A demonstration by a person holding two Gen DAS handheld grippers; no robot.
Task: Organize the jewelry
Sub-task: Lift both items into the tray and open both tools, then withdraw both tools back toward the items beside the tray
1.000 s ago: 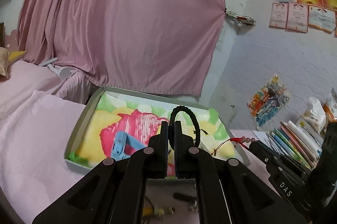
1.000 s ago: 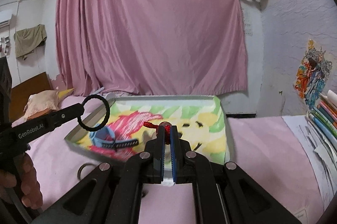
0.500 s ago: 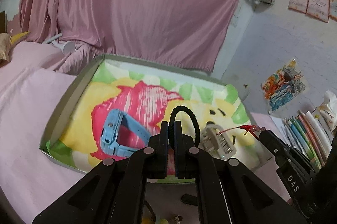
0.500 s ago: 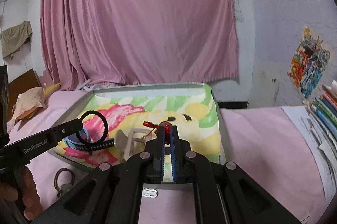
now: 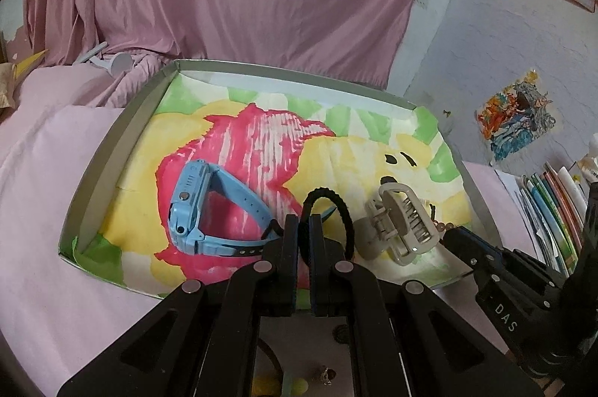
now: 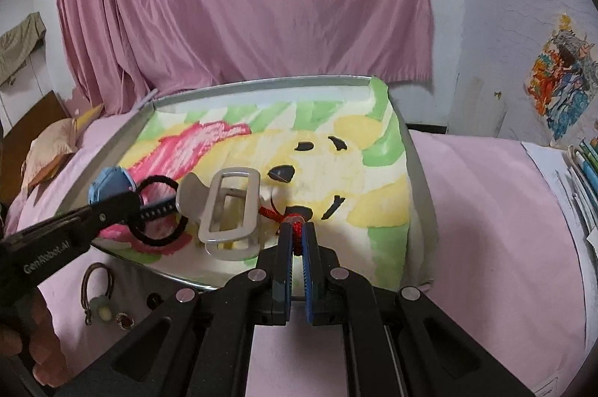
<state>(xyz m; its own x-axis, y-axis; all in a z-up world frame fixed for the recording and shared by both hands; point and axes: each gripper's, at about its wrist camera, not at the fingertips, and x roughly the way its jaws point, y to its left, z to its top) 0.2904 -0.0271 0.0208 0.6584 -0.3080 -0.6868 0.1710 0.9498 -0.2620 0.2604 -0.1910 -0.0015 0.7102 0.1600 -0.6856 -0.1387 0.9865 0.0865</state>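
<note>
Holding items over the tray [image 5: 112,150], both grippers are mid-delivery. L gripper [image 5: 304,229] is clenched on a black hair tie [image 5: 345,217]; R gripper [image 6: 295,229] is clamped on a red cord bracelet [image 6: 273,212], w/ beads just ahead of its tips. Already in the tray: blue watch [image 5: 194,206] to the L of the L gripper, beige claw clip [image 5: 401,223] betw. the two grippers. Left to do, I'd say: release both pieces, then fetch the brown beaded loop [image 6: 97,288] & small bits lying on the pink cloth [image 6: 486,210], below-L of the R gripper, outside the tray.
</note>
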